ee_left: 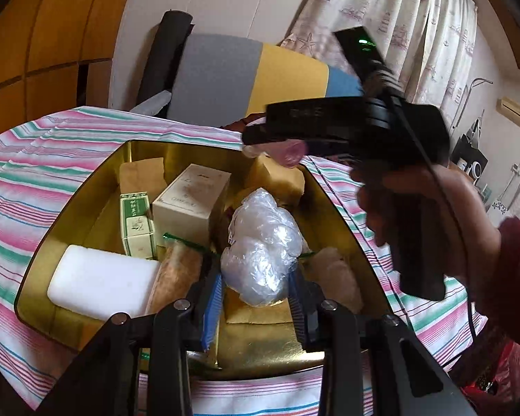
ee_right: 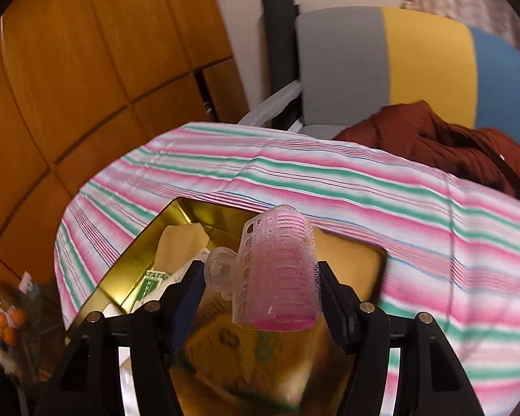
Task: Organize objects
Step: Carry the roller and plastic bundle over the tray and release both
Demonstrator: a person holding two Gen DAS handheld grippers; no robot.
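Right wrist: pink hair roller (ee_right: 277, 270) clamped between both fingers (ee_right: 332, 298).

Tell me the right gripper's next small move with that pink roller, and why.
Probably lower it and release: the right gripper holds the pink hair roller above the gold box, near its far edge, with a free gap beside the plastic bag.

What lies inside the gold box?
Inside the gold box: white block, green carton, cream carton, plastic wrap, brown packets. Whatever lies beneath them is covered.
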